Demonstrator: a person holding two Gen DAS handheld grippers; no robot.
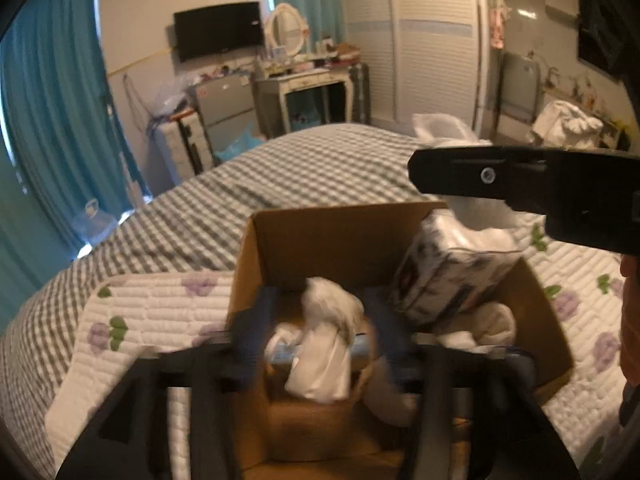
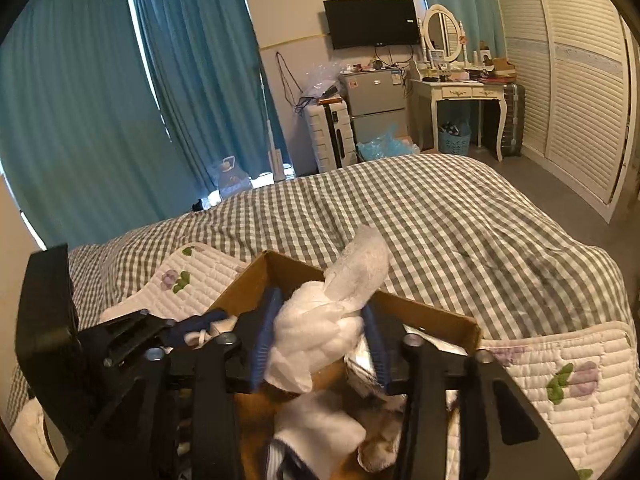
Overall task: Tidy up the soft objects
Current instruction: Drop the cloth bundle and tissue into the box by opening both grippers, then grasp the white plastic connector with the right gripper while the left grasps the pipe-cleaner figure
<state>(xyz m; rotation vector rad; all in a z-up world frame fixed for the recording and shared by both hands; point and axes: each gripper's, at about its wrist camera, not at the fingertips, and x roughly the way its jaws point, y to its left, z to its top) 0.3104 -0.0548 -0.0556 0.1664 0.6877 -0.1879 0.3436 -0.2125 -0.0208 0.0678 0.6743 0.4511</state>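
Right gripper (image 2: 320,340) fingers pinch a white cotton bag (image 2: 320,332), long axis toward 12 o'clock, over the cardboard box (image 2: 432,312) on the bed. Left gripper (image 1: 320,344) fingers wide around another bag (image 1: 324,340); both directly above box.

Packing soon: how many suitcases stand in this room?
2: white ribbed suitcase beside the grey fridge; dark grey suitcase beside the white dressing table. Others may be hidden.

The left gripper (image 1: 316,344) is motion-blurred, and the cardboard box (image 2: 432,316) floor lies mostly hidden.
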